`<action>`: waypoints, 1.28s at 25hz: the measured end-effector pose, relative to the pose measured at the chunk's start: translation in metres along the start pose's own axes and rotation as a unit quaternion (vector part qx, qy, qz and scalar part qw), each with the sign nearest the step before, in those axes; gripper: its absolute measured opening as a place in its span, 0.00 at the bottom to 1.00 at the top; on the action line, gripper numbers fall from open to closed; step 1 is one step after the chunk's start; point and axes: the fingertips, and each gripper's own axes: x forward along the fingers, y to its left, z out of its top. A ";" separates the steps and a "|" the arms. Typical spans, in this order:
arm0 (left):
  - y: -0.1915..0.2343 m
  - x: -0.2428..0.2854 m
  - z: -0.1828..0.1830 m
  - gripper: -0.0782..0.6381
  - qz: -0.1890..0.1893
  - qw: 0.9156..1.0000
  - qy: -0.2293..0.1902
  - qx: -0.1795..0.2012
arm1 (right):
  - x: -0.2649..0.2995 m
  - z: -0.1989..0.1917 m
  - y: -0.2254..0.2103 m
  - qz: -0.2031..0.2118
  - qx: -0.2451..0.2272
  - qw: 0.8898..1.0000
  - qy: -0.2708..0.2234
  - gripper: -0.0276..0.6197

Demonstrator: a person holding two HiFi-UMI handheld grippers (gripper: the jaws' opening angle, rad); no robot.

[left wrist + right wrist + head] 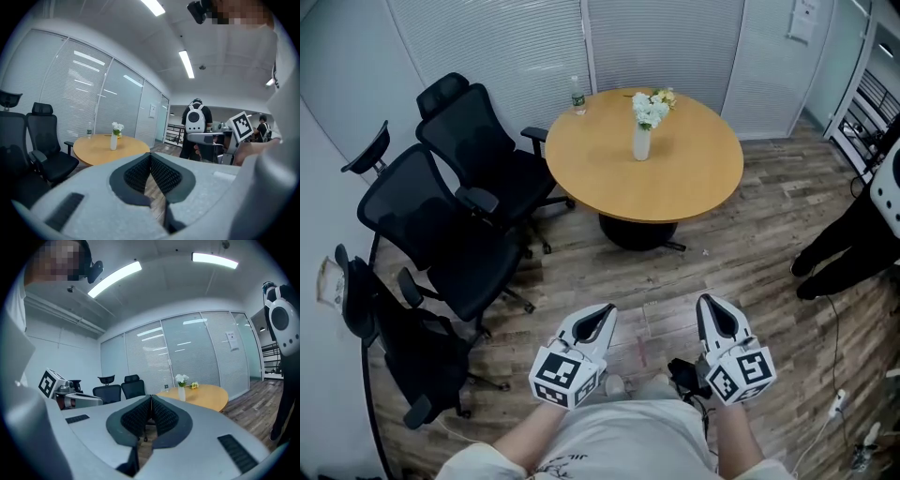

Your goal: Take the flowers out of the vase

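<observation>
Both clenched, empty: left gripper, right gripper, low over floor, well apart from table. Upright in white vase, mid-table: flowers. At table's far edge, bottle, green label unreadable. On wall, notice, print too small to read.

An office meeting room: round table, black swivel chairs, blinded glass partitions.
</observation>
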 end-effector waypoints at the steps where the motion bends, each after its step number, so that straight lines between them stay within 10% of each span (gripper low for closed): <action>1: 0.004 -0.001 0.000 0.12 -0.002 1.000 0.000 -0.001 | 0.003 0.001 0.003 -0.001 -0.003 1.000 -0.001 0.05; 15: 0.062 0.053 0.009 0.12 -0.004 1.000 -0.011 -0.004 | 0.085 0.004 -0.028 0.011 -0.009 1.000 0.005 0.05; 32: 0.175 0.284 0.086 0.12 0.025 0.999 -0.027 -0.015 | 0.290 0.075 -0.191 0.058 -0.043 0.997 0.005 0.05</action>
